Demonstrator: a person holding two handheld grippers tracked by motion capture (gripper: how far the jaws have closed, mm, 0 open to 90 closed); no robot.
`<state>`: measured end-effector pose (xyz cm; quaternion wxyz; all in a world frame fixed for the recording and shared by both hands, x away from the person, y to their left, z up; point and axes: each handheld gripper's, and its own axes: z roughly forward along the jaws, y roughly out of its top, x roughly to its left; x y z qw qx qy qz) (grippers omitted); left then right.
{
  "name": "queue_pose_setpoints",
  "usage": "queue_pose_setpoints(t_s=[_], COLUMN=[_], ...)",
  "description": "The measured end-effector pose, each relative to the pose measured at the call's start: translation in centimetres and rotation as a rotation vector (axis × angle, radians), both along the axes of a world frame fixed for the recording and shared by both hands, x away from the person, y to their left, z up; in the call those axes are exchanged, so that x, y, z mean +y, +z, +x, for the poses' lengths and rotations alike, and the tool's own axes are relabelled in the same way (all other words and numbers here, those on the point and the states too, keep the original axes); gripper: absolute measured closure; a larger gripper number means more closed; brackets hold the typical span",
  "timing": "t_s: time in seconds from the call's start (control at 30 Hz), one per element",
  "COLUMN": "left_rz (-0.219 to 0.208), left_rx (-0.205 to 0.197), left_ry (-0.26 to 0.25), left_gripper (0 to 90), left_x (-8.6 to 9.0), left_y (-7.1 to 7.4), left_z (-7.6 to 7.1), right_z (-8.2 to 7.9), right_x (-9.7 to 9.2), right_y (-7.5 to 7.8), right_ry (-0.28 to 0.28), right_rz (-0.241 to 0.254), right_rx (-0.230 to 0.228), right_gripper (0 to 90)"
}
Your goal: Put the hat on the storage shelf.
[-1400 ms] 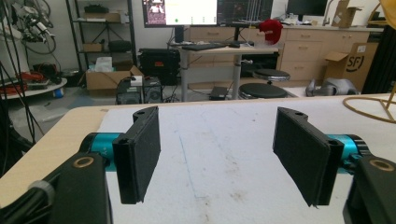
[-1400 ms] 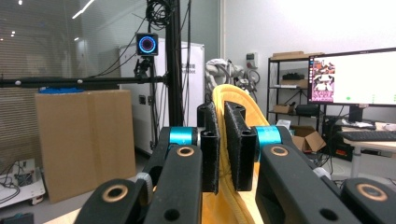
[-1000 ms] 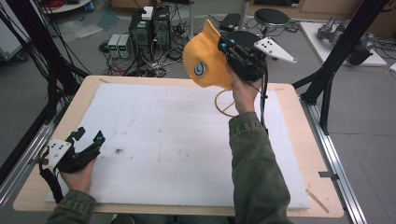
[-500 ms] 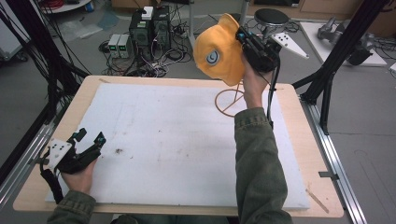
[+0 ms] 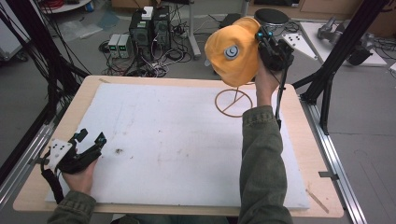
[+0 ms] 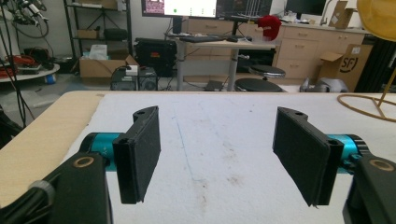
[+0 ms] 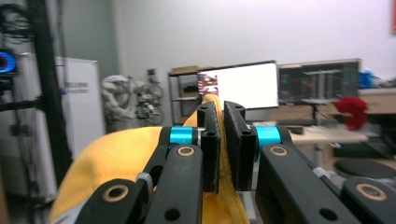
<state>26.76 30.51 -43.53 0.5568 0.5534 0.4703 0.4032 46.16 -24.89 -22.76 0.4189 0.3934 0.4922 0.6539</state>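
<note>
The right gripper (image 5: 270,46) is held high over the far right of the tabletop (image 5: 42,186), its jaws pinching the edge of a yellow cap (image 5: 233,51); in the right gripper view the fabric sits squeezed in the thin gap between the two pads, and the cap's crown bulges out to the lower left. The cap hangs in the air above a wire stand (image 5: 233,100), whose ring base rests on the white mat (image 5: 177,140) and whose stem rises under the cap; whether the cap touches the top of the stem is hard to tell from the high view. The left gripper (image 5: 88,142) lies low at the near left corner, jaws spread wide with nothing between them and bare mat ahead. The grip takes only a narrow strip of soft cloth, so the cap could slip out or swing and twist as it is moved. The stand looks light, so a brush from the cap or hand could tip it or push it off toward the tabletop's edge.
</note>
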Motion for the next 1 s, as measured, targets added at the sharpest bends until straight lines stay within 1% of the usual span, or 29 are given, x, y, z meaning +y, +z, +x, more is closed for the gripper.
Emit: queue_pose_setpoints(t_s=[0.07, 0.13, 0.23, 0.3, 0.37, 0.47, 0.53, 0.63, 0.7, 0.73, 0.77, 0.83, 0.87, 0.9, 1.0], left_rz=[-0.002, -0.010, -0.031, -0.032, -0.033, -0.039, -0.039, -0.040, -0.039, -0.039, -0.045, -0.080, -0.079, -0.074, -0.081], left_rx=[-0.001, 0.001, 0.007, 0.006, 0.007, 0.011, 0.011, 0.006, 0.010, 0.011, 0.015, 0.016, 0.014, 0.012, 0.012], left_ry=[-0.003, -0.002, -0.006, -0.009, -0.012, -0.016, -0.018, -0.023, -0.025, -0.025, -0.028, -0.034, -0.032, -0.029, -0.025], left_gripper=[32.4, 32.6, 32.7, 32.7, 32.7, 32.7, 32.8, 32.9, 33.0, 33.0, 33.0, 33.0, 33.0, 32.9, 33.0], left_x=[-0.1, -0.1, 0.0, 0.0, 0.0, 0.0, -0.1, -0.2, -0.2, -0.2, -0.2, -0.2, -0.2, -0.2, -0.1], left_y=[0.0, 0.0, -0.1, -0.1, -0.1, -0.2, -0.2, -0.2, -0.2, -0.2, -0.2, -0.2, -0.2, -0.2, -0.2], left_z=[0.0, 0.0, 0.1, 0.1, 0.2, 0.4, 0.4, 0.3, 0.4, 0.4, 0.4, 0.4, 0.4, 0.4, 0.5], right_z=[0.3, 0.7, 1.3, 1.6, 1.8, 2.1, 2.2, 2.4, 2.4, 2.6, 2.6, 2.7, 2.8, 2.9, 3.0], right_x=[-0.4, -0.9, -1.4, -1.8, -2.2, -3.1, -3.8, -4.7, -5.0, -5.2, -5.3, -5.6, -5.8, -5.9, -6.1], right_y=[-0.2, -0.5, -1.3, -1.6, -1.8, -2.2, -2.5, -3.2, -3.7, -4.0, -4.2, -4.5, -4.7, -4.9, -5.4], right_ry=[-0.040, -0.058, -0.111, -0.140, -0.165, -0.219, -0.230, -0.252, -0.273, -0.280, -0.289, -0.282, -0.287, -0.284, -0.288], right_rz=[0.010, 0.027, 0.025, 0.048, 0.061, 0.059, 0.088, 0.099, 0.110, 0.108, 0.107, 0.112, 0.103, 0.111, 0.104], right_rx=[0.007, 0.019, 0.052, 0.066, 0.081, 0.108, 0.129, 0.166, 0.192, 0.216, 0.222, 0.250, 0.258, 0.270, 0.308], right_gripper=[84.8, 84.8, 84.8, 84.8, 84.8, 84.9, 84.9, 84.9, 84.9, 84.9, 84.9, 85.0, 85.0, 85.0, 85.0])
